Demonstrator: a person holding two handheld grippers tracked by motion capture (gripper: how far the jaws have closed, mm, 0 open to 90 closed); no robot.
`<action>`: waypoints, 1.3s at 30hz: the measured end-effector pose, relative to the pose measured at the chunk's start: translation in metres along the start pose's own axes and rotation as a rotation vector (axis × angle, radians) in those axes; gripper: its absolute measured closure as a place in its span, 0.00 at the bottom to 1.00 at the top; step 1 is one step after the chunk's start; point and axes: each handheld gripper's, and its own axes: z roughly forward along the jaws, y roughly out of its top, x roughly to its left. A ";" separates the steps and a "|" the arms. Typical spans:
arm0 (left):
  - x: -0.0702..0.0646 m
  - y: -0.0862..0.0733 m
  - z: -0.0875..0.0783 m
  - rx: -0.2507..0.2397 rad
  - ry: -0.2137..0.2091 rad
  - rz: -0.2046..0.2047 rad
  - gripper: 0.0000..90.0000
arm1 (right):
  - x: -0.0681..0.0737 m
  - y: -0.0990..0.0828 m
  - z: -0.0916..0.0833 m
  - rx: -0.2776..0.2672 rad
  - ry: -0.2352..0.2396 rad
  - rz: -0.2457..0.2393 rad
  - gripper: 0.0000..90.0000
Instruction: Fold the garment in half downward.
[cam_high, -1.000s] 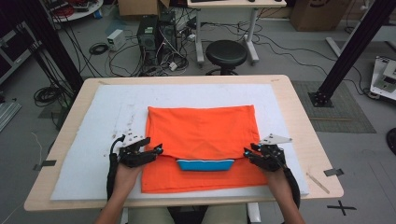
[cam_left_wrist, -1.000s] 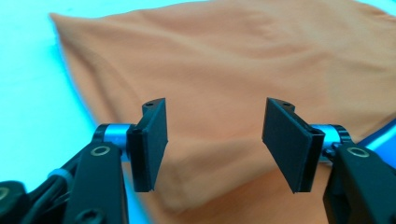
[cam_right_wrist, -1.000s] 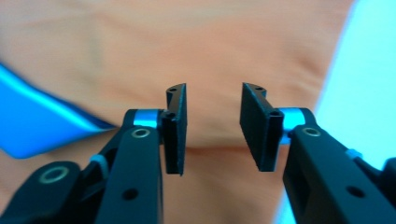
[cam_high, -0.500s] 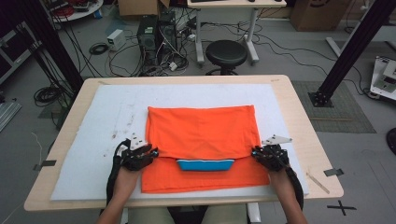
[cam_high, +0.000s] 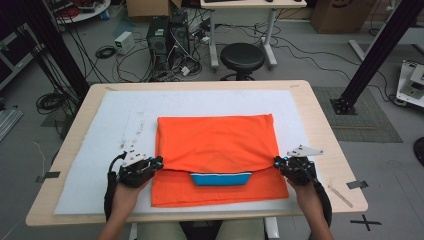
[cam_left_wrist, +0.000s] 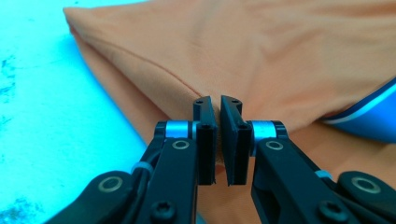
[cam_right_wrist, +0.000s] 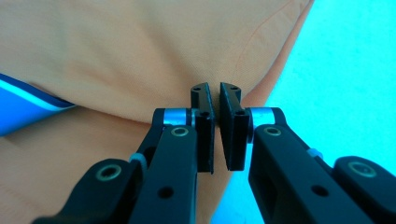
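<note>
An orange shirt (cam_high: 215, 140) lies folded on the white mat (cam_high: 115, 125), with its blue collar (cam_high: 221, 178) peeking out under the front edge of the upper layer. My left gripper (cam_high: 159, 162) is at the left end of that folded edge. Its jaws have just been closing and now pinch the orange cloth (cam_left_wrist: 280, 56) between the pads, as the left gripper (cam_left_wrist: 215, 105) view shows. My right gripper (cam_high: 276, 161) sits at the right end. Its jaws have also just been closing on the fold (cam_right_wrist: 116, 56); the right gripper (cam_right_wrist: 215, 93) is shut on it. The collar (cam_left_wrist: 369, 121) (cam_right_wrist: 23, 107) lies between the two grippers.
The mat covers most of the wooden table (cam_high: 320, 110). Bare mat lies left, right and behind the shirt. A black stool (cam_high: 242, 57), cables and a computer tower (cam_high: 165, 37) stand on the floor beyond the far edge.
Both grippers' jaws stood apart at the shirt's side edges and have closed onto the cloth. The hands stayed nearly in place.
</note>
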 end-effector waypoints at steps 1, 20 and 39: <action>0.000 0.000 -0.003 -0.003 -0.013 -0.007 0.94 | 0.000 0.000 -0.003 -0.004 -0.002 -0.002 0.95; 0.003 -0.005 -0.020 -0.034 -0.019 -0.078 0.59 | 0.002 -0.008 -0.032 -0.014 0.002 0.034 0.77; 0.060 0.032 0.045 -0.041 0.100 -0.133 0.43 | -0.035 0.035 0.024 -0.008 -0.081 0.113 0.51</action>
